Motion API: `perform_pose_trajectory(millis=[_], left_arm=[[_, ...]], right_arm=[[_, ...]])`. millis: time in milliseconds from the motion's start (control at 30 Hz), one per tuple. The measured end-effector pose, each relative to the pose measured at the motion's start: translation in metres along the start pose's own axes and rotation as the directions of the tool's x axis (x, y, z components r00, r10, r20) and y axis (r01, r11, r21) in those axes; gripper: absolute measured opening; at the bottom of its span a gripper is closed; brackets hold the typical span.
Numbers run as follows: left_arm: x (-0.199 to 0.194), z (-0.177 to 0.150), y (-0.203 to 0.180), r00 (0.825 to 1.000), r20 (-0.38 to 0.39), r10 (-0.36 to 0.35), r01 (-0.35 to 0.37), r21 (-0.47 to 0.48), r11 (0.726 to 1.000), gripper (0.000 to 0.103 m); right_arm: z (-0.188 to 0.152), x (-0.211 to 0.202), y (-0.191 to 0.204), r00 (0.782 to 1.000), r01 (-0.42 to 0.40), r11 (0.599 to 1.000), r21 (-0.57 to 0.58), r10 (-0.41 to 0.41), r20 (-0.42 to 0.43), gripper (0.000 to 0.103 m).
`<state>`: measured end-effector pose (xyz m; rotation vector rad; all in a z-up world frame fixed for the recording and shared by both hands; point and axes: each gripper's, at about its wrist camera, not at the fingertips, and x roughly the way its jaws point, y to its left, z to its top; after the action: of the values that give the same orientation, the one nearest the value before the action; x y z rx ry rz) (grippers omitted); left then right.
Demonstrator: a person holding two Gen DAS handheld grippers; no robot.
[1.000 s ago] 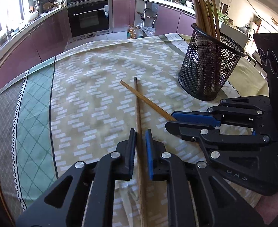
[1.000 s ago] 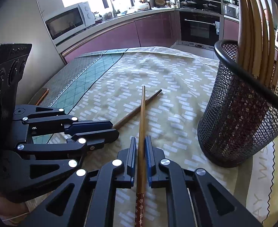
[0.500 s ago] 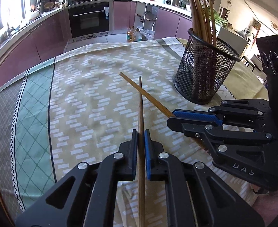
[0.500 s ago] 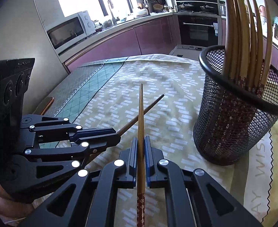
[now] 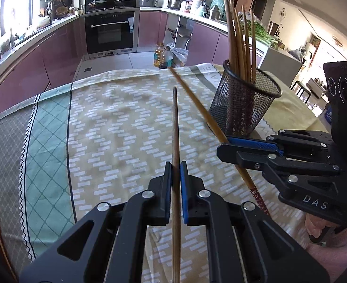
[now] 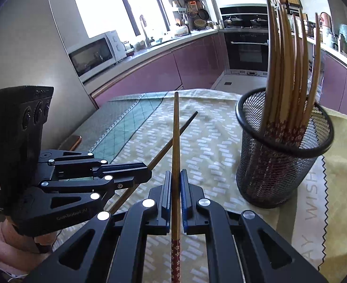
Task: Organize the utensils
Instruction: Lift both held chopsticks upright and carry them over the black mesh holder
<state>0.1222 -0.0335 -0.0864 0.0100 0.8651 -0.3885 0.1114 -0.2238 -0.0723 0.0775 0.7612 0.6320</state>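
My left claw is pinched tight on a plain wooden chopstick, the blue pads squeezing its shaft so the thin tip runs straight out ahead of me. My right claw is clamped the same way on its own chopstick, gripped just above the red flowered handle end, which sticks out behind the pads toward me. I judge that I hold each one partway along the shaft and in line with the fingers because a long thin stick is easier to aim that way, and it cannot swing sideways.

Both sticks hang clear of the surface under its yellow patterned cloth; seen from either side they cross in the air, since my two hands sit close together and angle inward (whether the sticks actually touch at the crossing I cannot tell).

Further out, to the right of both claws, stands the black mesh cup, upright on the cloth, already holding a bundle of matching chopsticks with their patterned ends down and tips fanning up. I take that as the home for these two: handle end goes in first, so each stick will have to be tipped upright above the rim before I let go. The standing bundle crowds the opening, so a clumsy drop could catch on the rim
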Motion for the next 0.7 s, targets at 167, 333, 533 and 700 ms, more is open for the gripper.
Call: perform_pose_trajectory(millis=[167,333,533,700], left_arm=[[-0.019,0.005,-0.003,0.998,0.037,-0.055,0.055,-0.007,0.998,0.008],[-0.039,0.014,-0.009,0.990,0.080,-0.117,0.118,-0.004,0.993,0.008],[-0.064,0.025,-0.019,0.971,0.131,-0.199,0.199,0.015,0.980,0.008],[-0.083,0.038,-0.024,0.955,0.183,-0.231,0.230,0.028,0.973,0.008]], right_arm=[[0.004,-0.023,-0.005,0.998,0.005,1.000,0.009,-0.006,0.062,0.006],[0.009,-0.047,-0.012,0.991,0.016,1.000,0.027,-0.019,0.132,0.006],[0.016,-0.070,-0.021,0.979,0.032,0.999,0.038,-0.039,0.202,0.006],[0.025,-0.087,-0.031,0.967,0.034,0.999,0.042,-0.043,0.253,0.006]])
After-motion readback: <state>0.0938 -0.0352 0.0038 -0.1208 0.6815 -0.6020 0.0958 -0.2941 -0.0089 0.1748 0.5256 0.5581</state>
